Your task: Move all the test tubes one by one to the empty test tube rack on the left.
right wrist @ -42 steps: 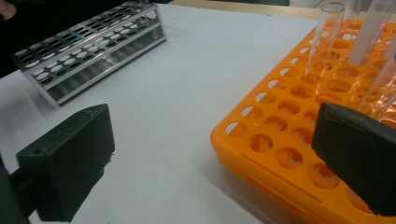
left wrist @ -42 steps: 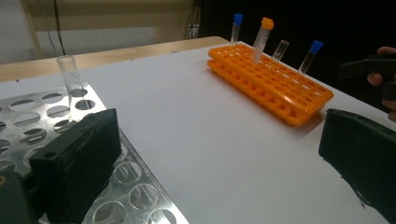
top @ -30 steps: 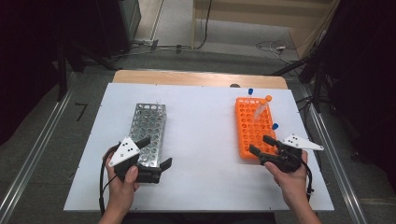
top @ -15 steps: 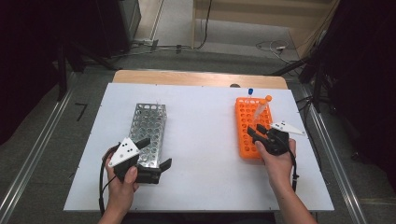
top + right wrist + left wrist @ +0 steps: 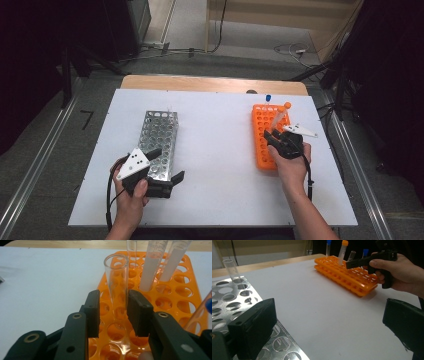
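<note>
The right gripper (image 5: 111,312) has just been closing its jaws around a clear glass tube (image 5: 117,285) that stands in the orange rack (image 5: 180,302); the pads look just short of pressing; the left gripper (image 5: 329,325) stays wide open by the metal rack (image 5: 159,142). The tube is likely light, slick and easy to break, so hold it softly near its middle. The right gripper view shows the gap; the high view shows both racks well apart.
</note>
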Demonstrator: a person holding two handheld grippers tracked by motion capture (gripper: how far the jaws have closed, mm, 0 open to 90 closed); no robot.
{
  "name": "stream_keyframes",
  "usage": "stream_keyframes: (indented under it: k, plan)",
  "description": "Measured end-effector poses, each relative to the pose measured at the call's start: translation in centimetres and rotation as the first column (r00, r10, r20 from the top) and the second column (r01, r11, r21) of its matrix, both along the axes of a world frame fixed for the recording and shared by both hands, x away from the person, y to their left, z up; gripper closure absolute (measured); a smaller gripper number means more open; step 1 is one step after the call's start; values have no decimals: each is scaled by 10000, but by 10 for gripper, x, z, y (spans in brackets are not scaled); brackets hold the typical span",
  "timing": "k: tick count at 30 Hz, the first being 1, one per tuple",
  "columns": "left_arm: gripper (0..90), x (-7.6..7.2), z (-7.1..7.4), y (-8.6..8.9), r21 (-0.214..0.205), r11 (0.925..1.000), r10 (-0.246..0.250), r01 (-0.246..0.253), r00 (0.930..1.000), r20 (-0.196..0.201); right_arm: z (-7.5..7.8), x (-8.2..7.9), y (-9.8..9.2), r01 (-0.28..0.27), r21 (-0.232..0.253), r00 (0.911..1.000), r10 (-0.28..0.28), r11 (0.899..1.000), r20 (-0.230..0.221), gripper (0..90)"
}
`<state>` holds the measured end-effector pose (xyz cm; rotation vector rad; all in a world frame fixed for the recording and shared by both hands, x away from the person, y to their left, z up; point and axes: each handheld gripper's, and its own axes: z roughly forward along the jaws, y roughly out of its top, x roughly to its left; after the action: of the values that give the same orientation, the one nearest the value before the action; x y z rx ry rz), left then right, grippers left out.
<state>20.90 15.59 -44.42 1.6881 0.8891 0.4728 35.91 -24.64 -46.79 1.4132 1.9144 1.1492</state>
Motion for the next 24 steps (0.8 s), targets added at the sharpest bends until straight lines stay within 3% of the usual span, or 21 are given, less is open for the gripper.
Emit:
stream_keyframes:
  k: [10, 16, 24]
  plan:
    - [0, 0, 0, 0, -41, 10000, 81, -81, 10000, -17, -1, 6, 3, 378, -464, 9989, -391, 9982, -272, 723]
    - [0, -1, 0, -1, -19, 10000, 86, -86, 10000, -10, 0, 5, 3, 399, -708, 9992, -395, 9967, 73, 739]
    - [0, -1, 0, -2, -35, 9999, 112, -112, 9999, 8, 4, -3, -4, 280, -404, 9977, -254, 9988, 626, 741]
